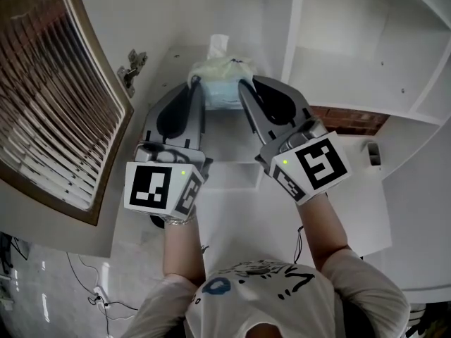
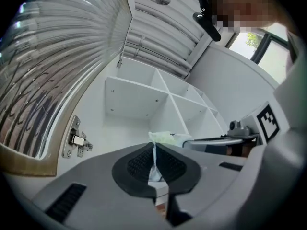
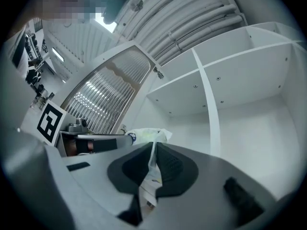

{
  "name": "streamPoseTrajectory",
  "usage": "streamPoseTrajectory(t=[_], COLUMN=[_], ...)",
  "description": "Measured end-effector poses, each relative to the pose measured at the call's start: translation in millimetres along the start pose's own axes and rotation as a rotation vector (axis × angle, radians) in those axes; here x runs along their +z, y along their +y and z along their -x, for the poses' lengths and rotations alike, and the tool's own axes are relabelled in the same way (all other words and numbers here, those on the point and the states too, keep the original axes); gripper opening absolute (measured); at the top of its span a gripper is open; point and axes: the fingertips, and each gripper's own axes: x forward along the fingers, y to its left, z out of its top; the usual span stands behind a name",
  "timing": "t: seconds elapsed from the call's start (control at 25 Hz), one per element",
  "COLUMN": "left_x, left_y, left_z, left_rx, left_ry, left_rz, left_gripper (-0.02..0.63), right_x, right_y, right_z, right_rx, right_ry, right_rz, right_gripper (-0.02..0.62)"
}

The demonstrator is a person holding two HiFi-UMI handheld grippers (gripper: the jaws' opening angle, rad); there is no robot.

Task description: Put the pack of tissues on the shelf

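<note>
The pack of tissues (image 1: 220,83), pale blue in a yellowish-white plastic wrap with a tissue sticking up, hangs in front of the left compartment of a white shelf unit (image 1: 331,44). My left gripper (image 1: 195,84) is shut on the wrap at its left end. On the right end, my right gripper (image 1: 243,86) pinches the wrap too. In the left gripper view the thin plastic (image 2: 154,164) runs between the black pads. The right gripper view shows the same, with the wrap (image 3: 149,176) squeezed between its pads and the pack's bulk (image 3: 146,136) to the left.
An open cabinet door with a ribbed glass panel (image 1: 53,97) stands at the left, its metal hinge (image 1: 131,69) close to the left gripper. A vertical divider (image 1: 290,27) separates the compartments. Brick wall (image 1: 349,120) shows below the right shelf.
</note>
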Motion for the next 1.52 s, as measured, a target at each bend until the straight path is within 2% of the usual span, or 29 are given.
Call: streamPoseTrajectory(t=[0.24,0.4,0.64,0.96,1.16,1.28,1.52], left_x=[-10.2,-17.0,-28.9,-40.4,-49.6,-52.4,-50.2], left_y=[13.5,20.2,26.4,29.5,36.9,37.5,38.4], left_z=[-11.9,-17.9,-23.2,-25.0,-23.8,-22.7,-18.7], left_rx=[0.066,0.097,0.095,0.124,0.150,0.153,0.163], left_ry=[0.102,0.139,0.210,0.270,0.305,0.317,0.310], left_rz=[-0.065,-0.107,-0.135,-0.227,-0.262,-0.274,-0.287], left_gripper=[0.018,0.018,0.019,0.026,0.081,0.094,0.101], right_x=[-18.1,-25.0,-34.3,-46.3,-54.8,-56.6,-38.8], right_y=[-3.7,-5.5,-6.2,-4.8,-6.7,-7.6,-2.3], right_z=[-18.9,-28.2,-35.5,-41.6,-44.7,-44.1,-30.0], right_rx=[-0.046,-0.064,-0.064,-0.071,-0.100,-0.117,-0.090], right_ry=[0.136,0.183,0.245,0.365,0.417,0.421,0.318], right_rz=[0.042,0.068,0.081,0.102,0.103,0.107,0.073], right_gripper=[0.037,0.037,0.037,0.040,0.107,0.121,0.120])
